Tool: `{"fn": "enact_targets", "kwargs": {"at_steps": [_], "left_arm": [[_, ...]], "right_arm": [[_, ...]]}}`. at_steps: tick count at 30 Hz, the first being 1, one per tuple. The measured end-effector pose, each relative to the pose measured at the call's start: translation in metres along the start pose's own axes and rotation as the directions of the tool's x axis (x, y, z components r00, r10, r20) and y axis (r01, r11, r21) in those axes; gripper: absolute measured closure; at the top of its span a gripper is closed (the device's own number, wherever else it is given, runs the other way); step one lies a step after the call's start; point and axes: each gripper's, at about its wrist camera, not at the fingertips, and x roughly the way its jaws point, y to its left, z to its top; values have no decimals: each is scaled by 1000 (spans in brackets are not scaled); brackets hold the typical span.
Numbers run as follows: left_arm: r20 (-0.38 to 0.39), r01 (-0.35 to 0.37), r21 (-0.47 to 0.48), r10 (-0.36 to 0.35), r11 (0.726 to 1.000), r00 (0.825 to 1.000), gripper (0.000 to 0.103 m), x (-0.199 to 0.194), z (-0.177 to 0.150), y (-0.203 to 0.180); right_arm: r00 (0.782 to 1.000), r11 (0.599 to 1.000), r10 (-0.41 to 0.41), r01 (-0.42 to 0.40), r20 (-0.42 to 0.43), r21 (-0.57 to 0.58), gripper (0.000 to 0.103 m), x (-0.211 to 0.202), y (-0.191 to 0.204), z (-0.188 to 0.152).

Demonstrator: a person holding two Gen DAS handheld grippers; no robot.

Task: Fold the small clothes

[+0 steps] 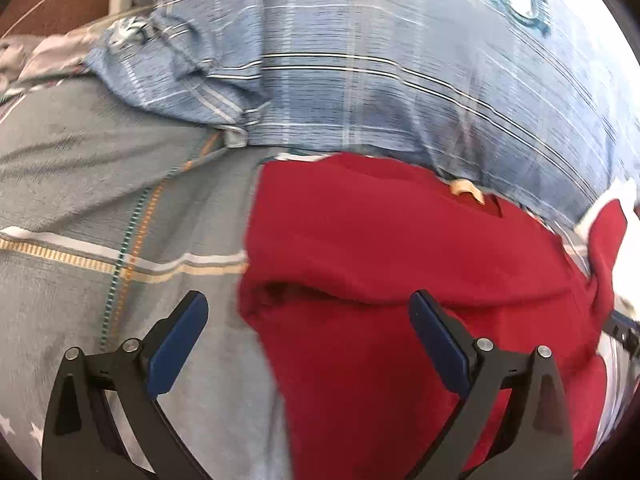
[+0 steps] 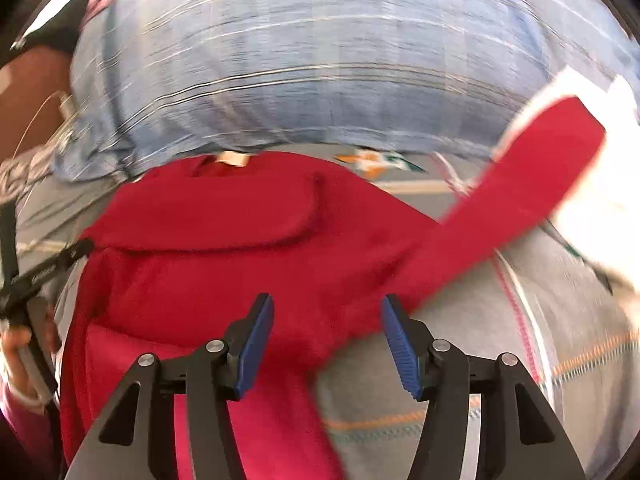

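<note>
I had the red garment lying on the grey checked bedsheet, just in front of the blue plaid pillow, its neck label up against the pillow's near edge. I read this as mid-fold: in the right wrist view the near-pillow part looked already turned over on itself, a rounded folded edge running across the body, while one long red sleeve stuck out flat toward the pillow's right end, not yet brought in. The left gripper stood released, jaws wide apart over the garment's left edge, one pad over the sheet and the other over red cloth, nothing pinched. The right gripper was also unclenched, jaws partly apart above the lower body of the garment, no cloth between the pads that I could see. Both views were motion-blurred, so I couldn't tell fine creases. At the left edge of the right view I could see a hand on the other tool's handle. My call for the next move: take the right gripper out to the sleeve's far end near the pillow, pinch a single layer, and carry it back across the body. Left gripper should pin the folded edge so it didn't drag. Risk: grabbing the sheet along with the sleeve.
</note>
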Motion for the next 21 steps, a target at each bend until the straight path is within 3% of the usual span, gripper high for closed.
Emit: {"fn": "enact_targets", "kwargs": {"at_steps": [6,15,21], "left_arm": [[5,-1,47,0,999,1000,2,-7,-3,-24],[42,-21,117,16,993,999,2,-16,3,-58],[43,-14,152,8,988,999,2,-13,10,-81]], "right_arm": [[1000,997,8,-9,8,76,46,-2,-19,-6],[995,996,94,-94,32,5,46,13,25,17],[994,994,109,-109,28,30,46,29,33,30]]}}
